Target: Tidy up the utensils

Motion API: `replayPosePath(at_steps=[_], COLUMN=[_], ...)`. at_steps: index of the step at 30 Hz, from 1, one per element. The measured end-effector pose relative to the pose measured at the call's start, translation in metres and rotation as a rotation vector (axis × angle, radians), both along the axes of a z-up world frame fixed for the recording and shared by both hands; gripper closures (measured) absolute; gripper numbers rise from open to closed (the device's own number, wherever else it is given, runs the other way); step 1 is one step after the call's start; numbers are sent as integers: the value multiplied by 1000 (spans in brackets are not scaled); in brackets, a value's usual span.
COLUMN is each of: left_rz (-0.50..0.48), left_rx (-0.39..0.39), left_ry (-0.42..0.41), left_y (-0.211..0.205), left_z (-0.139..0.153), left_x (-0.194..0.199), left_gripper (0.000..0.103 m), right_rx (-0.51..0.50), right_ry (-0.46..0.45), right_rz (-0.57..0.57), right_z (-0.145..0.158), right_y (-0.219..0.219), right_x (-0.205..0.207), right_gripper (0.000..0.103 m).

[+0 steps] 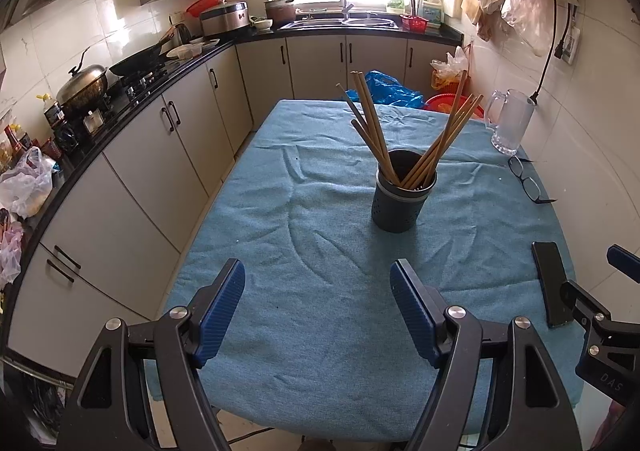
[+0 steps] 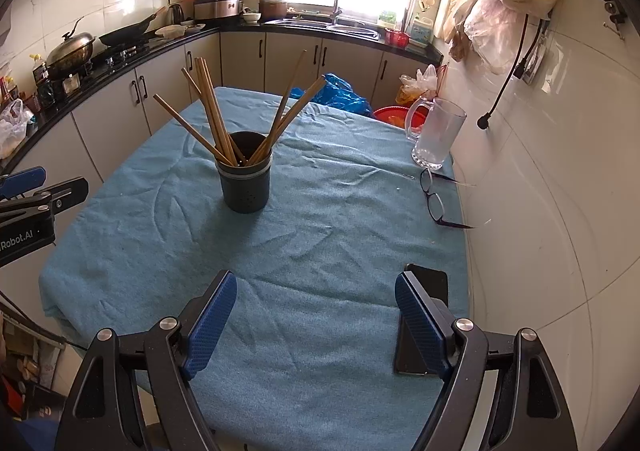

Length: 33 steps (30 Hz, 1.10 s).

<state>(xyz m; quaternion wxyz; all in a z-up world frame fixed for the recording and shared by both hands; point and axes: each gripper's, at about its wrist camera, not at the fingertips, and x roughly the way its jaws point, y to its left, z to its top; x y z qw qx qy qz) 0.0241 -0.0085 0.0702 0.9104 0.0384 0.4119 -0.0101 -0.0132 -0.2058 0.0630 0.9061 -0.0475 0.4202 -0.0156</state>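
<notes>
Kitchen table under a wrinkled blue cloth [image 1: 304, 219], set along a white tiled wall. Near the middle of it, upright, a dark perforated utensil holder [image 1: 402, 197] [image 2: 245, 184] — filled with wooden chopsticks [image 1: 370, 123] [image 2: 212, 113], splayed into two bunches, one leaning left and one leaning right, tips down inside the cup. Left gripper [image 1: 318, 305] low over the near edge of the cloth, blue ribbed fingers [image 1: 222, 309] spread wide apart, nothing between them, only bare cloth showing in the gap. Right gripper [image 2: 316, 325] likewise over the near edge, blue pads [image 2: 210, 325] parted wide and gripping nothing; right finger passing in front of a black phone [image 2: 430, 283] lying flat on the cloth by the wall side, whether touching it cannot be told. Both grippers well apart from the holder, with open cloth between. In the left wrist view, same phone [image 1: 552, 281] to the right, with part of the right gripper just beside it at the frame's edge. Further back on the wall side, a clear glass mug [image 1: 510, 123] [image 2: 438, 133] standing upright with its handle turned left, and a pair of dark-framed glasses [image 1: 528, 181] [image 2: 434, 201] lying open just in front of it. Beyond the far end of the table, a blue plastic bag [image 2: 340, 93] and a red basin [image 2: 394, 115]. Along the left — black countertop [image 1: 120, 99] with a lidded wok and a frying pan on the stove.
</notes>
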Motion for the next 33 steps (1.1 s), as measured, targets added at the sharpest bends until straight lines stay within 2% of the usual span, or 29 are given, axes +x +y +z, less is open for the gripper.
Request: replayPosePath(at_steps=[33], left_rz=[-2], left_rx=[-3], left_ry=[3], left_y=[1], left_z=[0], left_x=[0], left_gripper=[28], right_rx=[1], right_ry=[7], right_rz=[0], right_z=[-3], right_y=[0], right_x=[-3], right_gripper=[18])
